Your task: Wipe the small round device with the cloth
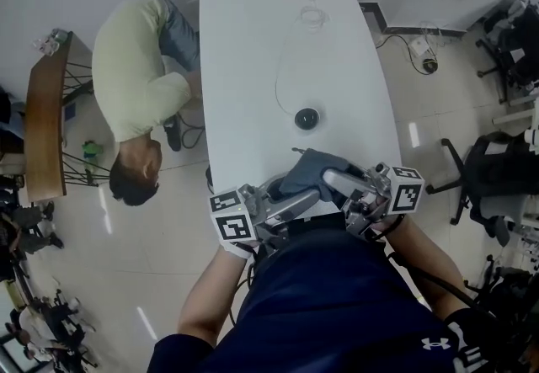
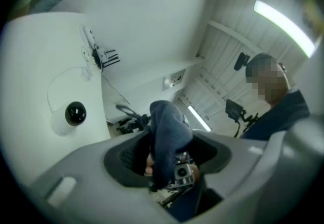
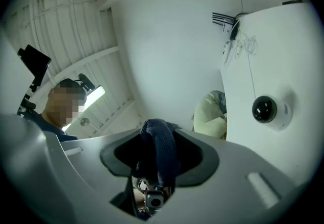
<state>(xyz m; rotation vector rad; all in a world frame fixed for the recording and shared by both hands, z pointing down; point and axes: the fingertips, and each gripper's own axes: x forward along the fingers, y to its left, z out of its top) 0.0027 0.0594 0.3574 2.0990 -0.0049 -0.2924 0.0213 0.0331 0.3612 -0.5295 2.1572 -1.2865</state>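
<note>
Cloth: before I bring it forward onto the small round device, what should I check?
1. Cloth sits between the jaws of the left gripper and right gripper: ok.
2. Pads pressing firmly on it: cannot tell; dark gaps flank it in both gripper views.
3. Small round device in sight on the table, ahead of the cloth: ok.
4. Table between cloth and device bare: ok.
5. Its cable runs off the far side, away from that path: ok.
6. Person beside the table is off the tabletop: ok.
</note>
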